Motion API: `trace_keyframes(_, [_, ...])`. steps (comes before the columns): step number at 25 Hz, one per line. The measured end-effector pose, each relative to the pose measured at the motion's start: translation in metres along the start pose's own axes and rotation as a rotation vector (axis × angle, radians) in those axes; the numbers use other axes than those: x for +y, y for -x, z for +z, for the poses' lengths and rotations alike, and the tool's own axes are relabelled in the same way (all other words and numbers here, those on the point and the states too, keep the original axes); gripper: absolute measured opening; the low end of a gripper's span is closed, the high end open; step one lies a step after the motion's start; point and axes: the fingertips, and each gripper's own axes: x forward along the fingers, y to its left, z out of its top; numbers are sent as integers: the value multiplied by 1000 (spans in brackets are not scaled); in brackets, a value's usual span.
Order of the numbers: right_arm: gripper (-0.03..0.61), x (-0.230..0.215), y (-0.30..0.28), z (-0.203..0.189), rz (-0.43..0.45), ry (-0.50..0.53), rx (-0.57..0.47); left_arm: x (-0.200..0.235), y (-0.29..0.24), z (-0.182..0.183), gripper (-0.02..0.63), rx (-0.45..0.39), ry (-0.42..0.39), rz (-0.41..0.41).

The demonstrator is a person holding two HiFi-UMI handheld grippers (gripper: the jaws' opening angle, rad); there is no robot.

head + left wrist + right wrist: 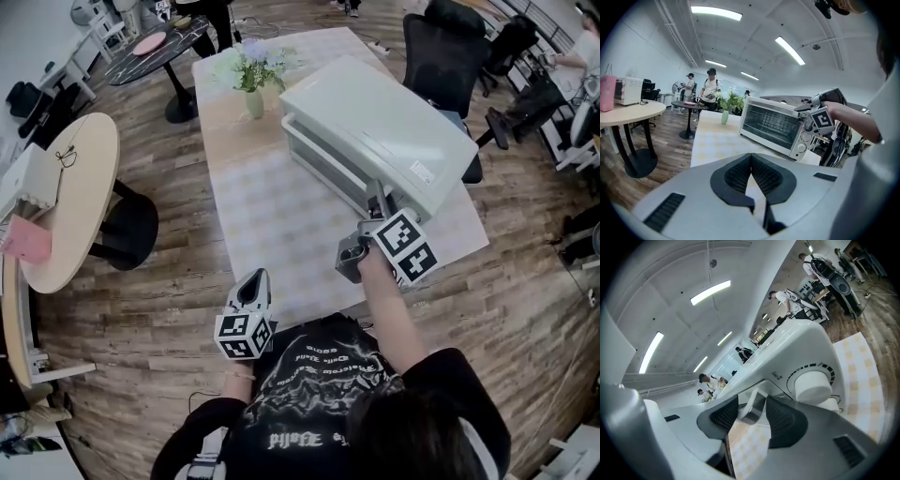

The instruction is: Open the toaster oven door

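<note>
- Right gripper view looks straight at the toaster oven [797,348], and the bar handle [753,409] of its door stands between the two pads of the right hand-held gripper [752,399].
- That hand-held gripper is released. Its jaws sit either side of the handle with slivers of gap showing, so I judge it is lined up to clamp but not yet gripping.
- It has come in at the handle's end, just beside the white knob [813,383] to its right. Taking the bar near a corner leaves the door [768,124] free to swing down towards the person.
- The door looks closed, flat against the oven front, so the opening itself is yet to be done.
- The oven sits on the desk [272,216], directly ahead of the right hand-held gripper and well ahead and to the right of the left one.
- The left hand-held gripper [751,157] is clenched on nothing, pads meeting at the tips. It hangs low near the person's body, well apart from the oven, probably parked so it does not block the door's path.
- A vase of flowers [253,80] stands beyond the oven, far from both hand-held grippers and clear of the door.
</note>
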Motion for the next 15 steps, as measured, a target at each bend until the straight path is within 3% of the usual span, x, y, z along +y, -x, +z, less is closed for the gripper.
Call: trace_keyframes(15, [186,11,21,-35,-3,93,58,4,2,-3,18,28,-15,-17])
